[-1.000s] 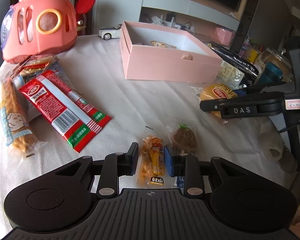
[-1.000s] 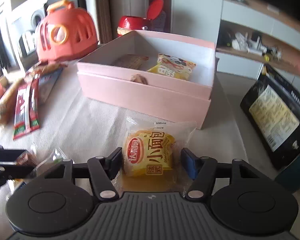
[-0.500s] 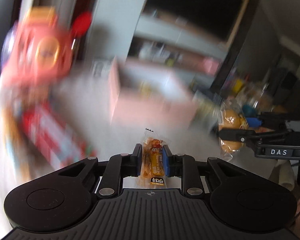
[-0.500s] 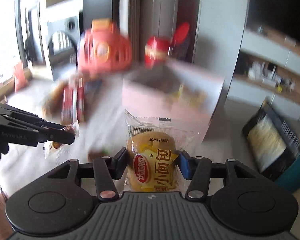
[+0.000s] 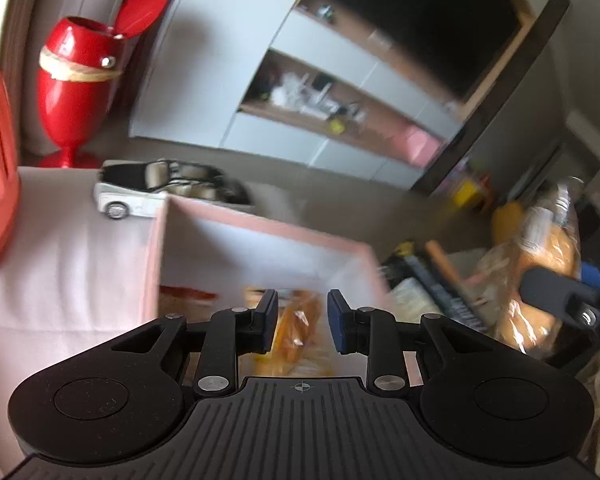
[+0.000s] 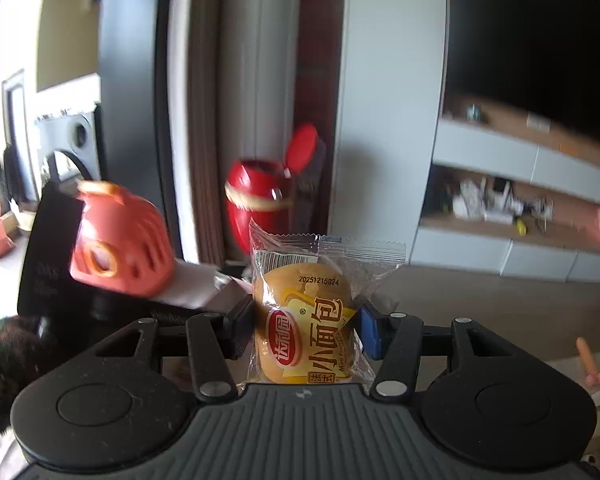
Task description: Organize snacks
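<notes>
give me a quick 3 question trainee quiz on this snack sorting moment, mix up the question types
1. True or false: the right gripper is shut on the wrapped bun.
2. Multiple choice: the left gripper hangs over which thing? A) toy car B) pink box C) red goblet bin
3. Fill in: the left gripper's jaws are ____, with a blurred orange snack below them.

Key
1. true
2. B
3. open
</notes>
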The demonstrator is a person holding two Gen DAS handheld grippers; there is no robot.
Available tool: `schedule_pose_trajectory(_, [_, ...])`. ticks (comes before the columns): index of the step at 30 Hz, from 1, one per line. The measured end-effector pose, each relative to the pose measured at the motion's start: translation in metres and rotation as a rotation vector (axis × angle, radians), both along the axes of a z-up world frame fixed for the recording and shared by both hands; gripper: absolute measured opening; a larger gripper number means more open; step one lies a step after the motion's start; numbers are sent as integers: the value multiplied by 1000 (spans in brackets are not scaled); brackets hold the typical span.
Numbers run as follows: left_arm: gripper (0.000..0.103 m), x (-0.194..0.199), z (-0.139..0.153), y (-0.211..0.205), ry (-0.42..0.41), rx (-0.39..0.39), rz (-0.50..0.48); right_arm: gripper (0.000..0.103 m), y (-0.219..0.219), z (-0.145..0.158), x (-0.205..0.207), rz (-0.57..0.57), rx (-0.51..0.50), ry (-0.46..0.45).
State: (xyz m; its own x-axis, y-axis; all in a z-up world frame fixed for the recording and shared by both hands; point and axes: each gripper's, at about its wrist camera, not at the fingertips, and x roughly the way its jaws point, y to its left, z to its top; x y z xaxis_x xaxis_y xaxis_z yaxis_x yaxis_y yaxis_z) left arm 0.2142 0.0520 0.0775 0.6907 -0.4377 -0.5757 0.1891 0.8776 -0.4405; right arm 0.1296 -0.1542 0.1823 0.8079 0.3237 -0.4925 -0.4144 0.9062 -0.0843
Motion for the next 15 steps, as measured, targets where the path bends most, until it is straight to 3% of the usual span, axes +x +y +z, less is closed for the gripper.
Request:
schedule_pose_trajectory(3, [31,-14,6,20,-56,10,36,53,9,-23,44,-42,0,84])
schedule_pose_trajectory(8, [31,-65,14,69,-68,12,130,60,36,-72,103,-42,-34,241])
schedule_pose_trajectory(11, [31,-111,19,111,-129,52,245,60,47,-80,101,-74,-77,204])
schedule_pose_trajectory(13, [31,-140,21,141,-174,98,372,60,49,-76,86,-66,-69,157])
schedule_pose_trajectory(15, [31,-162,19,170,-196,126,525,68,53,-69,67,-20,-42,129])
